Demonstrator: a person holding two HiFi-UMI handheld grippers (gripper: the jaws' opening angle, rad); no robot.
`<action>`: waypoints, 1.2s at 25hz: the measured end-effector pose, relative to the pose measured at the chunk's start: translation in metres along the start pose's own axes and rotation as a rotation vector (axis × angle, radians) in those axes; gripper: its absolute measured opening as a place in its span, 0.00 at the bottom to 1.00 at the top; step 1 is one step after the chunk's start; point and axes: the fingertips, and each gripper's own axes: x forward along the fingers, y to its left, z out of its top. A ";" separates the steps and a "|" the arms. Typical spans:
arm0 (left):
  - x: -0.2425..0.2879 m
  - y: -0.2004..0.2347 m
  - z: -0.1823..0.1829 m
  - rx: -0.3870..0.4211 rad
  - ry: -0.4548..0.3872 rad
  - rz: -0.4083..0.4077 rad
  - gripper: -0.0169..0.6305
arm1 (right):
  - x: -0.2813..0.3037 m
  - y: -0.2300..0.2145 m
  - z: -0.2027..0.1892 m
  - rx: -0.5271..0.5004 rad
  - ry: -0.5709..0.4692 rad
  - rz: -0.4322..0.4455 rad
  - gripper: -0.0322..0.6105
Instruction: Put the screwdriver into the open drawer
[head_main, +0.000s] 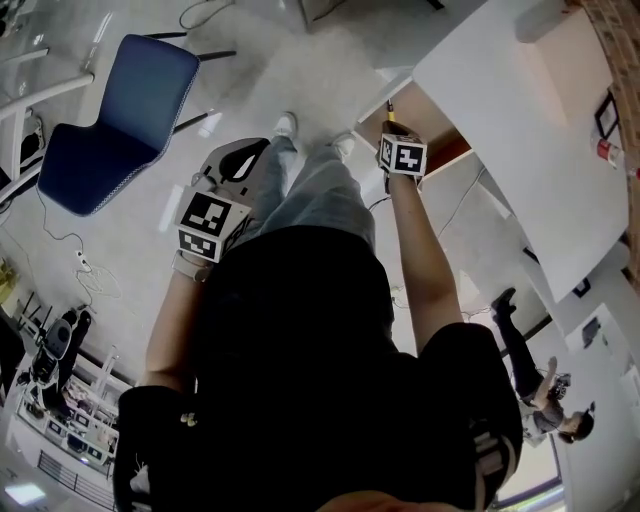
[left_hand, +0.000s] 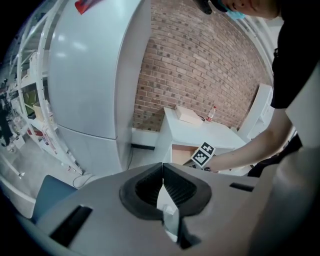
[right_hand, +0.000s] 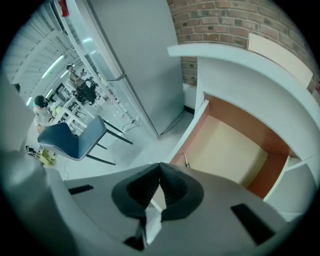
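The right gripper (right_hand: 160, 167) hangs above the open drawer (right_hand: 235, 150) of the white desk (right_hand: 250, 70). Its jaws are pressed together and nothing is between them. The thin shaft of the screwdriver (right_hand: 186, 160) shows beside the drawer's white front edge, at the corner nearest to this gripper. It seems to lie inside the drawer, and its handle is hidden behind the gripper. The left gripper (left_hand: 163, 167) is well apart from the desk, its jaws also pressed together and empty.
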 end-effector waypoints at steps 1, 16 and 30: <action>-0.002 0.000 0.004 0.001 -0.009 0.005 0.03 | -0.010 0.006 0.006 -0.007 -0.020 0.013 0.06; -0.018 -0.003 0.073 0.066 -0.154 -0.018 0.03 | -0.172 0.088 0.108 -0.185 -0.319 0.142 0.06; -0.041 -0.024 0.171 0.126 -0.354 -0.151 0.03 | -0.321 0.122 0.175 -0.222 -0.642 0.096 0.06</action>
